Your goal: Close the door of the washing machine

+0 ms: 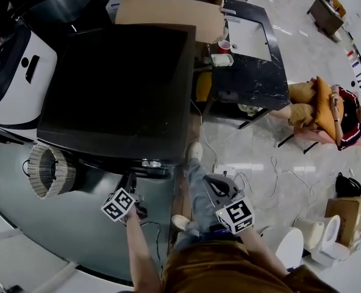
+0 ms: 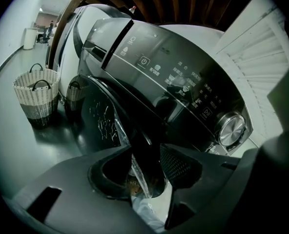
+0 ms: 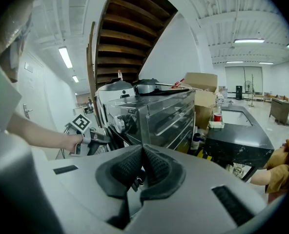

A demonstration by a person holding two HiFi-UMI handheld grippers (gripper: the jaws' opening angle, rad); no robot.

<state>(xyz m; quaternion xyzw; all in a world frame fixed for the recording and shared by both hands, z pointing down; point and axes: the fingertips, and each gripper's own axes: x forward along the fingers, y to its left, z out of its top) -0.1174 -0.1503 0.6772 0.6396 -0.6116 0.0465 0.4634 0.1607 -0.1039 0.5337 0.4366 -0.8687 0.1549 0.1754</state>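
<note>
The washing machine (image 1: 119, 78) is a dark front-loader that I look down on from above. In the left gripper view its control panel (image 2: 183, 87) and silver knob (image 2: 231, 129) sit above the round dark door (image 2: 100, 116), which stands ajar. My left gripper (image 2: 147, 152) is at the machine's front, its jaws closed on the door's rim and a clear film over it; in the head view it (image 1: 132, 179) is just below the front edge. My right gripper (image 3: 142, 152) is shut on nothing and is held off to the right (image 1: 213, 182), apart from the machine.
A woven basket (image 1: 46, 170) stands on the floor left of the door. A white machine (image 1: 16, 78) is at the far left. Behind are a cardboard box (image 1: 174, 14) and a black counter (image 1: 253, 72). A seated person (image 1: 327, 112) and floor cables (image 1: 278, 176) lie to the right.
</note>
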